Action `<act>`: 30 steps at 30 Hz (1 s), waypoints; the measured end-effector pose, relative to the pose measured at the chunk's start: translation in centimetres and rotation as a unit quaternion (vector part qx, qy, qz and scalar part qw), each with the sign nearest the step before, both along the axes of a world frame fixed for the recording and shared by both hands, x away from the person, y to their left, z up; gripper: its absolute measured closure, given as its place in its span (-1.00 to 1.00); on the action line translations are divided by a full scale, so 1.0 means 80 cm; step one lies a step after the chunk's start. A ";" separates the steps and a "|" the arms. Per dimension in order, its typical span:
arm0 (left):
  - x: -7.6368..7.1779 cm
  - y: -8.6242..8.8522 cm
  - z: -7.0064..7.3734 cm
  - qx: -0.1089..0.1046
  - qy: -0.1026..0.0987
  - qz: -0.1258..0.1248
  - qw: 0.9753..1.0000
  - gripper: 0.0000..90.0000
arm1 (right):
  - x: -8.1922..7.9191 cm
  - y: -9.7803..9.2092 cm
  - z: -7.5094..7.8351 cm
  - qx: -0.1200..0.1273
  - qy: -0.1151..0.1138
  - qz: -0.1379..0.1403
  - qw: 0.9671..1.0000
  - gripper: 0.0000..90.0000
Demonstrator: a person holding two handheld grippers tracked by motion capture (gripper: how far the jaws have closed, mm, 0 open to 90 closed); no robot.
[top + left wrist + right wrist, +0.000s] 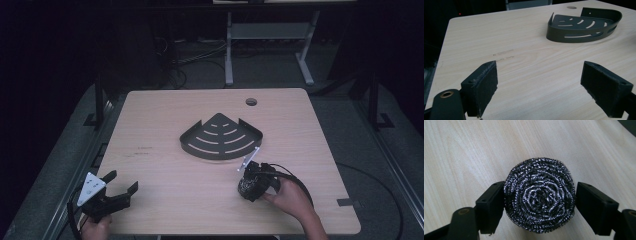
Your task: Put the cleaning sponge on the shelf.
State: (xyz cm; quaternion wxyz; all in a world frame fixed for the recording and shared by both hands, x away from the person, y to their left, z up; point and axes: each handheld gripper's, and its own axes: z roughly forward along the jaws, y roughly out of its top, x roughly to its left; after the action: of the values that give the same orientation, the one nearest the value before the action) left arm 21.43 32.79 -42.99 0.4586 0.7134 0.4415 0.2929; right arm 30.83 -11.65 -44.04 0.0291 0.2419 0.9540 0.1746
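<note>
At the near left corner of the table (pixel 165 200), the left gripper (pixel 121 182) is hovering with its jaws standing wide apart and nothing between them; in the left gripper view the left gripper (pixel 539 85) is framing only bare wood grain. The hand holding it is being cut off by the bottom edge of the high view, so little of it is showing. A few faint dark marks (pixel 142 151) are lying on the wood ahead of it, too small to read.

Toward the middle of the table, the dark corner shelf (pixel 221 137) is sitting flat, a quarter-round tray with curved slots in its floor and a low wall along its rounded side. Nothing is lying in it.

Just beside the shelf's near right edge, the right gripper (pixel 248 187) is pointing down at the table, its jaws closing on the steel wool scourer (pixel 246 188). In the high view the scourer is mostly being hidden by the gripper body and reads as a dim speckled lump. The right gripper view is showing the steel wool scourer (pixel 539 195) clearly: a round, coiled ball of shiny metal strands, both pads pressing its sides, just above the wood. Whether it is touching the table cannot be told.
</note>
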 end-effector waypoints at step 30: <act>0.000 -0.002 0.000 -0.004 -0.001 0.000 1.000 -0.70 | 0.008 0.004 0.030 0.013 -0.005 0.020 1.000 -0.26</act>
State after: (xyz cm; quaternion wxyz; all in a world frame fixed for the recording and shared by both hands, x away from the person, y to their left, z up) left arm 21.40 32.61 -42.99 0.4618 0.7111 0.4425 0.2919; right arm 31.49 -11.37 -41.63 0.0273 0.2226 0.9561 0.1888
